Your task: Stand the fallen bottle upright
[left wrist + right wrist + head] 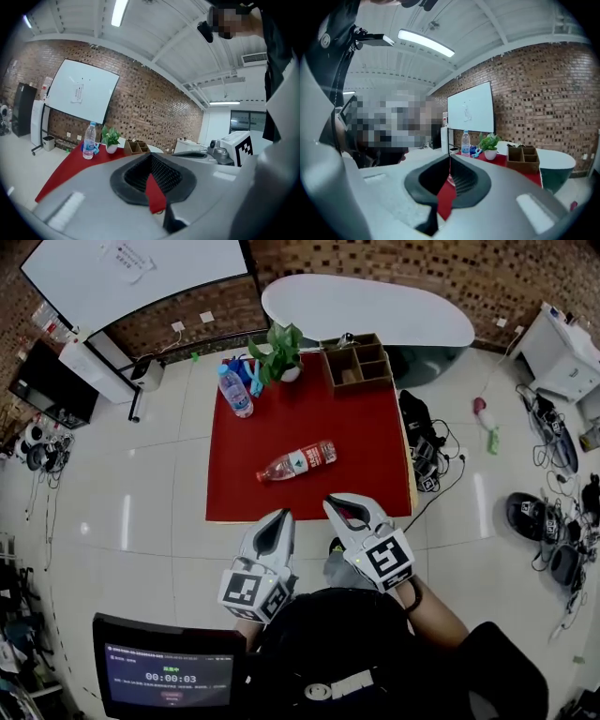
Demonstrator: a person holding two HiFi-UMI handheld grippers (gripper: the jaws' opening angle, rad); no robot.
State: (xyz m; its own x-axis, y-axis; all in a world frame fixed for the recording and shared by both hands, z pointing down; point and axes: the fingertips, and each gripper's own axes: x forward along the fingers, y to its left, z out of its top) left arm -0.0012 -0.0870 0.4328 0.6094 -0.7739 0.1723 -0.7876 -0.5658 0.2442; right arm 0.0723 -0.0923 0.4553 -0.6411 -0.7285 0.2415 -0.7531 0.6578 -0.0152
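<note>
The fallen bottle [298, 461], clear with a red label, lies on its side near the middle of the red table [356, 418], cap toward the left. My left gripper [281, 515] and right gripper [330, 502] hover side by side over the table's near edge, short of the bottle and touching nothing. The jaws of both are closed together and hold nothing. In the left gripper view the left gripper [151, 154] fills the lower frame, and in the right gripper view the right gripper [450, 157] does the same. In both, the jaws hide the fallen bottle.
An upright blue-labelled bottle [235, 391], a potted plant [279, 351] and a wooden organizer [358, 362] stand along the table's far edge. A whiteboard [131, 273] is behind them. Cables and gear [548, 521] lie on the floor at right. A monitor [169, 673] sits below my left hand.
</note>
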